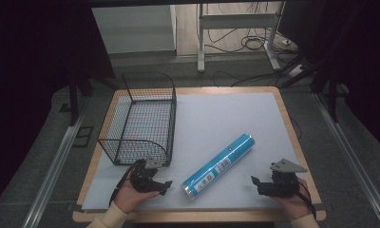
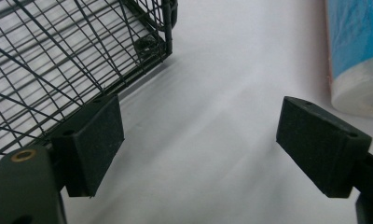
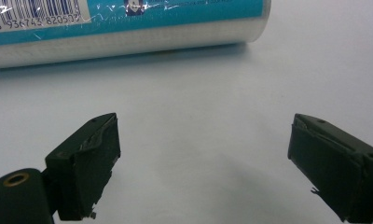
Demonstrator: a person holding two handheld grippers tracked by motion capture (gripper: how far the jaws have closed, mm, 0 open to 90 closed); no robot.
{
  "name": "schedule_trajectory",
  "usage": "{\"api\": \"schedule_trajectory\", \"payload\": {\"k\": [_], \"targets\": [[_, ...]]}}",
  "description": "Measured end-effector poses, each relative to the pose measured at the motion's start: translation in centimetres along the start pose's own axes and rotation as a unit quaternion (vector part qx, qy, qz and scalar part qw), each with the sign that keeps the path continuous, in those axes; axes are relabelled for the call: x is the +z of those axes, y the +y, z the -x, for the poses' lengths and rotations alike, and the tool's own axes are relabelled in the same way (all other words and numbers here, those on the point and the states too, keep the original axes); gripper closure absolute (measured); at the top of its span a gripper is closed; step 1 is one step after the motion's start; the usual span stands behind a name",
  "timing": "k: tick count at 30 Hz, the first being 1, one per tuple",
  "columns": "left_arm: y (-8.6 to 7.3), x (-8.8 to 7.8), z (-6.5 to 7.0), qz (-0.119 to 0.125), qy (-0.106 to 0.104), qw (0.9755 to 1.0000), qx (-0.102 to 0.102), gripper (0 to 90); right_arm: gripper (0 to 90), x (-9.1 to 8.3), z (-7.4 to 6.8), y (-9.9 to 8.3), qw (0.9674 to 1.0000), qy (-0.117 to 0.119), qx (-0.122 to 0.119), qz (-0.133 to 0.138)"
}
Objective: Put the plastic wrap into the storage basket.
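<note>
Your left gripper (image 1: 165, 185), right gripper (image 1: 255, 183) — both spread, empty. Advice: straddle long blue plastic-wrapped roll (image 1: 220, 165) mid-length — black wire basket (image 1: 139, 118) near.

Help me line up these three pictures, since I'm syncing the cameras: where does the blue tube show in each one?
High view: the blue tube lies slantwise on the white mat, right of the wire basket, between the two claws.
Left gripper view: its capped end sits at the upper right edge.
Right gripper view: it runs along the top, barcode at upper left.
Shared landmark: the white mat it lies on.
</note>
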State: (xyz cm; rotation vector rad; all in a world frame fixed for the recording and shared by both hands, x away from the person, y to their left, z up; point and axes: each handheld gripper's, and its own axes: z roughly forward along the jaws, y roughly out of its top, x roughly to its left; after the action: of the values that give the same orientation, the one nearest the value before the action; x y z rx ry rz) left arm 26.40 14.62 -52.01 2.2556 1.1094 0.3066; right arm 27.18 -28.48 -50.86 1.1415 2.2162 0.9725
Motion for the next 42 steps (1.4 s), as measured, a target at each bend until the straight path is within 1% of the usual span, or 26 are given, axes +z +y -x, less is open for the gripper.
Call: {"api": "schedule_trajectory", "payload": {"k": [5,7,9,15,19,20,21,24,27,29,32,35,42], "targets": [[0.2,-0.3,0.1,0.002,0.0,1.0,-0.001,15.2,10.4,-0.1,-0.1,0.0,1.0,-0.003,-0.001,-0.002],[0.5,-0.6,0.3,-0.002,0.002,1.0,0.005,15.7,10.4,-0.2,0.0,0.0,1.0,-0.003,-0.002,-0.002],[0.5,-0.7,0.4,-0.001,0.002,1.0,0.005,15.9,10.4,-0.1,0.0,0.0,1.0,-0.002,-0.003,-0.001],[1.1,-0.8,0.6,-0.001,-0.005,1.0,0.004,15.9,10.4,0.1,0.1,-0.1,1.0,0.001,-0.006,-0.005],[1.4,-1.1,0.9,0.002,-0.011,0.9999,0.005,15.8,10.4,0.1,0.1,-0.1,0.9999,-0.001,-0.015,-0.006],[1.4,-1.1,0.9,0.002,-0.011,0.9999,0.005,15.8,10.4,0.1,0.1,-0.1,0.9999,-0.001,-0.015,-0.006],[1.6,-1.4,1.2,0.009,-0.008,0.9999,0.008,15.8,10.4,0.0,0.0,-0.1,0.9998,-0.002,-0.021,-0.005],[1.9,-1.5,1.3,0.007,-0.01,0.9999,0.009,14.1,10.5,0.0,-0.1,-0.1,0.9996,-0.001,-0.028,-0.006],[2.3,-1.4,1.6,0.002,-0.016,0.9998,0.01,14.0,10.5,0.0,0.0,-0.2,0.9997,0.001,-0.023,-0.01],[2.5,-1.4,1.7,0.002,-0.015,0.9998,0.011,13.9,10.6,-0.1,0.1,-0.2,0.9998,0.003,-0.02,-0.009],[3.0,-1.5,1.8,0.005,-0.02,0.9997,0.014,14.0,10.6,-0.1,0.2,-0.2,0.9998,0.004,-0.019,-0.009],[3.8,-1.6,2.1,0.012,-0.024,0.9995,0.014,16.5,10.7,0.0,0.2,-0.2,0.9997,0.006,-0.02,-0.009],[4.7,-1.9,2.7,0.018,-0.031,0.9992,0.015,16.7,10.8,-0.1,0.2,-0.2,0.9998,0.006,-0.019,-0.008]]}}
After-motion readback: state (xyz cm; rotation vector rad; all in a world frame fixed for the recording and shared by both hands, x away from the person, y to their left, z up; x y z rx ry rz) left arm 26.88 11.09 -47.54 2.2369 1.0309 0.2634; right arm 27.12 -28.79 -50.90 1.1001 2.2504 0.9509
